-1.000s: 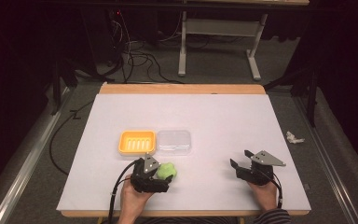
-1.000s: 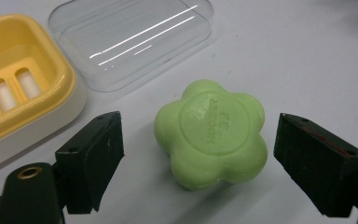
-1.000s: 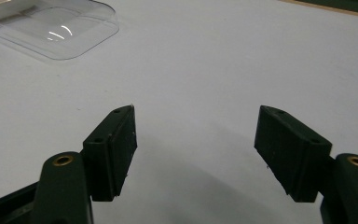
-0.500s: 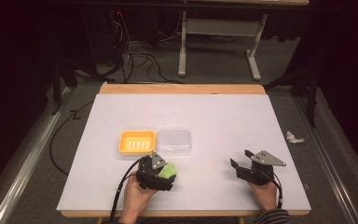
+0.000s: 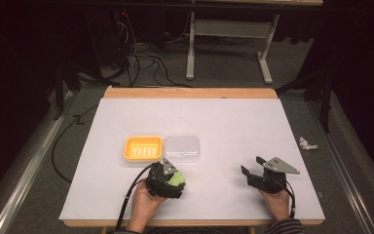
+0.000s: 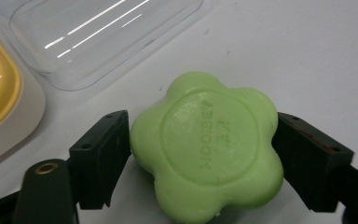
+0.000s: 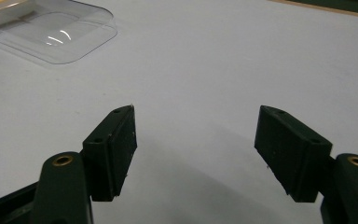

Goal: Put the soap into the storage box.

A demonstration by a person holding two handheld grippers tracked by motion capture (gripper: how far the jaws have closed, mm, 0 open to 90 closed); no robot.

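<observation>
Step in hand: judged to be lifting the green flower-shaped soap (image 6: 207,149) towards the yellow soap dish (image 5: 143,148).
How done well: the soap is best kept level and pressed on opposite lobes.
Left gripper (image 6: 200,154): jaws closed against both sides of the soap, on the white table (image 5: 233,122) just before the clear lid (image 6: 98,32).
Right gripper (image 7: 196,154): jaws spread wide, nothing held.
</observation>
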